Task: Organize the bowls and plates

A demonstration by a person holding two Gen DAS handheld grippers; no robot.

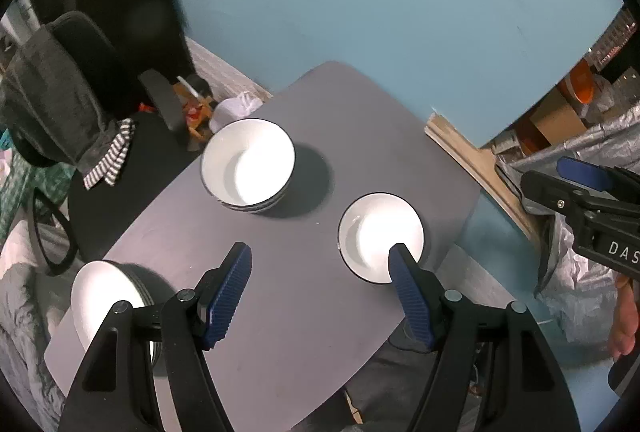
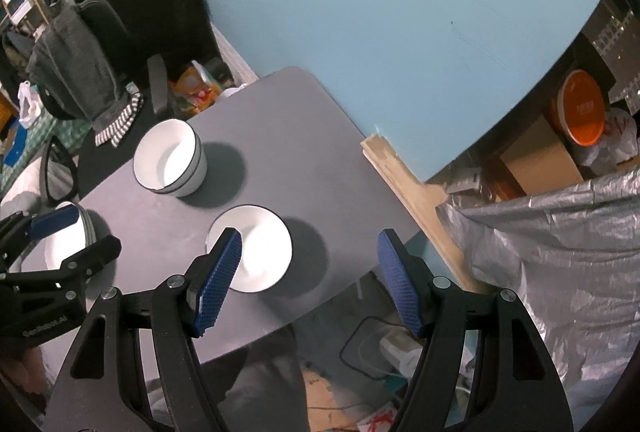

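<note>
The lone bowl [image 2: 256, 248] sat under the right claw [image 2: 308, 264], nearer than the left claw [image 1: 324, 288]; both gaped empty.

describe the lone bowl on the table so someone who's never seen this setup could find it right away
Start at the grey table against the blue wall. Three groups of white, dark-rimmed dishes sit on it: a stack of bowls, a stack of plates, and the single bowl near the table's edge. It alone is unstacked, standing apart from both stacks.
</note>
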